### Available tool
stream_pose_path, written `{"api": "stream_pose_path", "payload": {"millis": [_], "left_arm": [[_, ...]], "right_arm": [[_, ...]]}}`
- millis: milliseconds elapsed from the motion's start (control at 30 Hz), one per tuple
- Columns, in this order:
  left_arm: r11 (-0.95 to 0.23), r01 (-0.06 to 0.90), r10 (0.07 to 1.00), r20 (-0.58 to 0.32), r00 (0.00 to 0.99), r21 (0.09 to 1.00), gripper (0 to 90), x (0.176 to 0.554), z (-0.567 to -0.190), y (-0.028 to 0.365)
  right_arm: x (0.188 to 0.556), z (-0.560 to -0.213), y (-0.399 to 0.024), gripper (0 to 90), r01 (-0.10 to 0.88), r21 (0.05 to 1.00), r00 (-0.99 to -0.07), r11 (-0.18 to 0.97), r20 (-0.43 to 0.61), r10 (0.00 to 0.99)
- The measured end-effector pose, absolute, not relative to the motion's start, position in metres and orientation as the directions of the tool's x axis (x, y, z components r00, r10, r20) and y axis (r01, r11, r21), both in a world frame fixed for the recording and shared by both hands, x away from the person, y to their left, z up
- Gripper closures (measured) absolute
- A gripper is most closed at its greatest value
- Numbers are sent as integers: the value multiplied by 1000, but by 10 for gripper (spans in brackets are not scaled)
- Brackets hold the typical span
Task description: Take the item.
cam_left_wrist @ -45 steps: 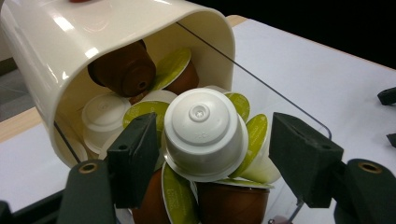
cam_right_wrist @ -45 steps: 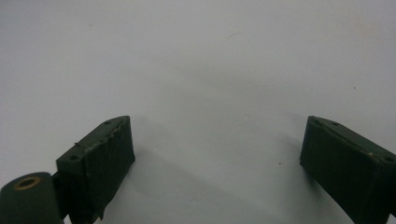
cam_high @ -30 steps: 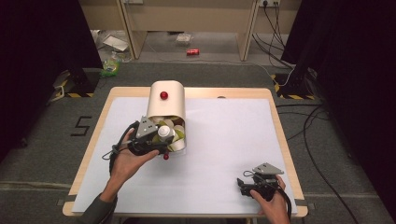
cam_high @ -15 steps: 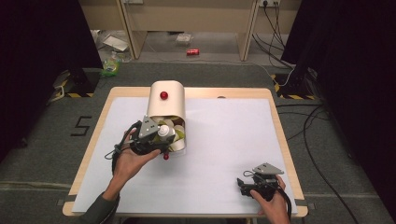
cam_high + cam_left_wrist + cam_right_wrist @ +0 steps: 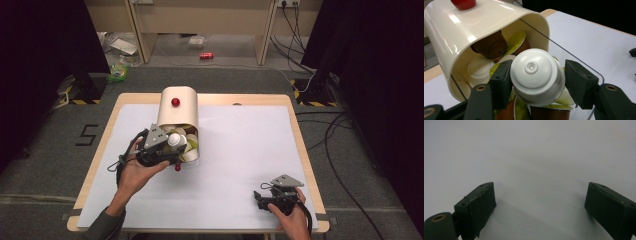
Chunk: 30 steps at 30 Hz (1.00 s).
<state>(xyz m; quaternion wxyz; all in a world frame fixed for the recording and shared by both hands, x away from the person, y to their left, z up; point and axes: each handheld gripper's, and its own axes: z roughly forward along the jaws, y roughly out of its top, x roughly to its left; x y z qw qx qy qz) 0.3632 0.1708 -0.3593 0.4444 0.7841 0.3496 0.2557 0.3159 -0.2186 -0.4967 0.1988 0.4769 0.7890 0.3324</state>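
A cream domed container [image 5: 178, 111] with a red knob [image 5: 175, 102] lies on its side on the white table [image 5: 240, 145]. Its open mouth [image 5: 486, 72] holds several coffee capsules, brown, white and green-lidded. My left gripper [image 5: 175, 145] is at that mouth, shut on a white capsule [image 5: 535, 75], whose base faces the camera between the black pads [image 5: 502, 80]. A clear lid panel [image 5: 584, 65] lies beneath the capsules. My right gripper [image 5: 257, 196] rests open near the table's front right, and in the right gripper view its jaws [image 5: 540, 205] have bare table between them.
A small red knob [image 5: 177, 168] lies on the table just in front of the container. The table's wooden rim [image 5: 300, 135] runs along the right. Cables [image 5: 345, 150] trail on the floor to the right. A red can [image 5: 206, 55] lies on the floor behind.
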Motion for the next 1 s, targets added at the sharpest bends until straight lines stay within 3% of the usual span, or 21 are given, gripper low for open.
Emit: {"api": "stream_pose_path", "payload": {"millis": [1000], "left_arm": [[-351, 311, 770, 83, 633, 883, 410, 348, -343, 193]], "right_arm": [[316, -497, -219, 101, 618, 715, -469, 328, 0, 883]]}}
